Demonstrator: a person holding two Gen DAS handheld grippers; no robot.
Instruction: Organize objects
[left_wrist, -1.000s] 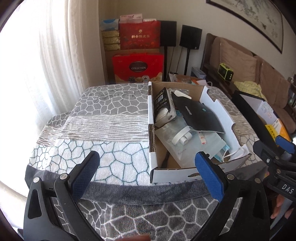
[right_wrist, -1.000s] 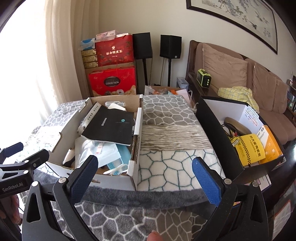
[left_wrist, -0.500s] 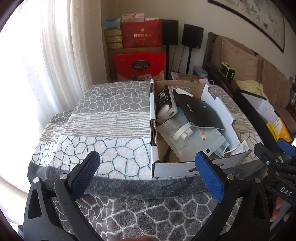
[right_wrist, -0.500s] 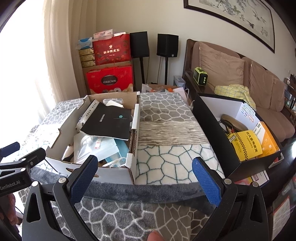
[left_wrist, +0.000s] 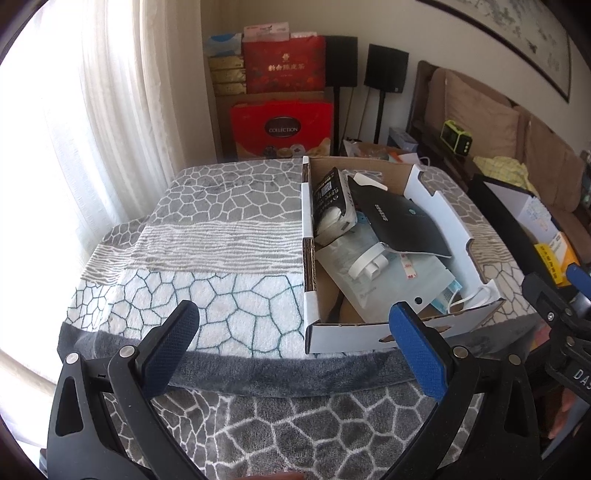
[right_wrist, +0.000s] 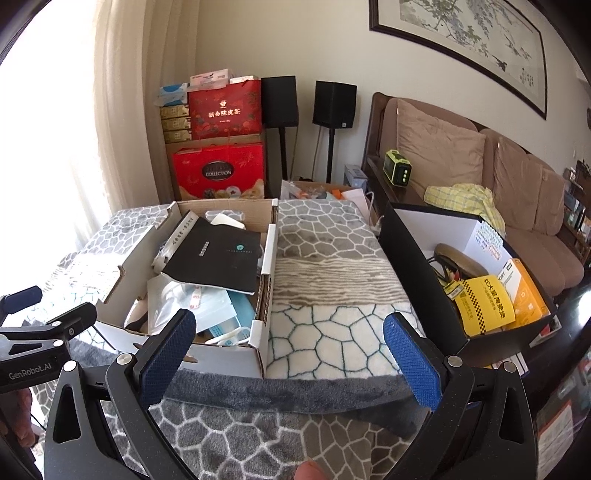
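Note:
An open cardboard box (left_wrist: 309, 266) (right_wrist: 265, 258) sits on the towel-covered table (left_wrist: 221, 236) (right_wrist: 332, 258). It holds a black booklet (left_wrist: 397, 225) (right_wrist: 214, 258), a black-and-white packet (left_wrist: 330, 203), a clear pouch with white tubes (left_wrist: 373, 273) and blue masks (right_wrist: 218, 314). My left gripper (left_wrist: 295, 325) is open and empty, short of the table's near edge, left of the box front. My right gripper (right_wrist: 288, 328) is open and empty, near the box's right front corner. Each gripper shows at the edge of the other's view.
A black bin (right_wrist: 413, 266) with yellow and orange packs (right_wrist: 484, 306) stands right of the table. Red gift boxes (left_wrist: 282, 129) (right_wrist: 219, 173), speakers (right_wrist: 334, 103) and a sofa (right_wrist: 480, 177) lie behind. A curtained window (left_wrist: 74, 110) is at left.
Both grippers have drawn back and risen a little, so the table and box look slightly farther away. Both stay open and empty.

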